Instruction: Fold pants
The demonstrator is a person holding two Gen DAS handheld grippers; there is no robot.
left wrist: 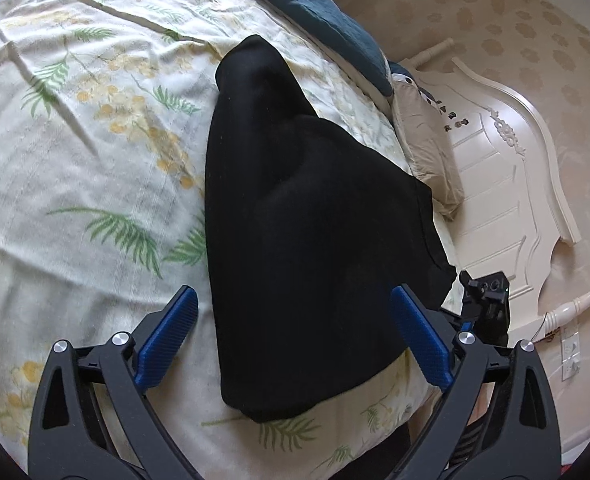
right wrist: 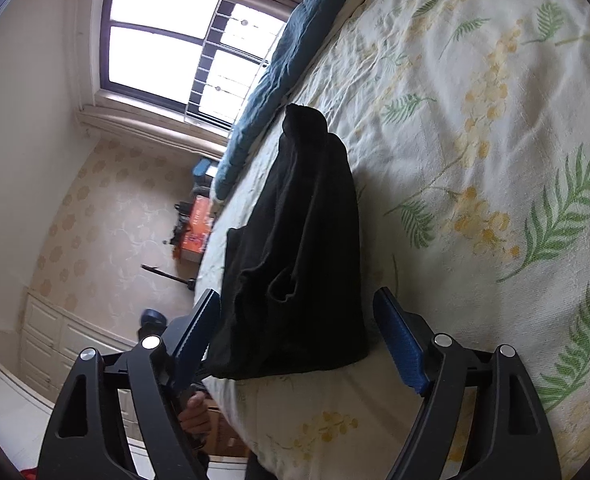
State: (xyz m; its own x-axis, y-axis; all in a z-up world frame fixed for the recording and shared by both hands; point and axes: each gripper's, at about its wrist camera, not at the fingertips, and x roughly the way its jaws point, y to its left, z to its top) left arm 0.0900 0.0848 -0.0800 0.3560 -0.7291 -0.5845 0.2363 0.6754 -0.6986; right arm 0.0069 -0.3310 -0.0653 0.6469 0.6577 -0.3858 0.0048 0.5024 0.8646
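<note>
covering most of both views is a bed (left wrist: 75, 152) under a pale quilt printed with green fern leaves and yellow blossoms, wrinkled in places. along its far side lies a dark blue blanket (left wrist: 319, 8), and beyond the bed's end stands a cream carved headboard (left wrist: 507, 160) against patterned wallpaper. a beige pillow (left wrist: 427, 148) sits between the quilt and that board. the right wrist view shows a bright window (right wrist: 167, 48) with a white grille.

the black pants (left wrist: 295, 240) lie folded lengthwise on the quilt near the bed's edge, narrowing toward the far end, one corner reaching toward the pillow. in the right wrist view a pocket opening gapes on the near part of the cloth.

the left gripper (left wrist: 295, 336) hangs just above the wide end, jaws spread wide, blue pads to either side of the cloth, gripping nothing. the right gripper (right wrist: 303, 336) likewise stands well open astride the near end, pads not pressing the fabric.
</note>
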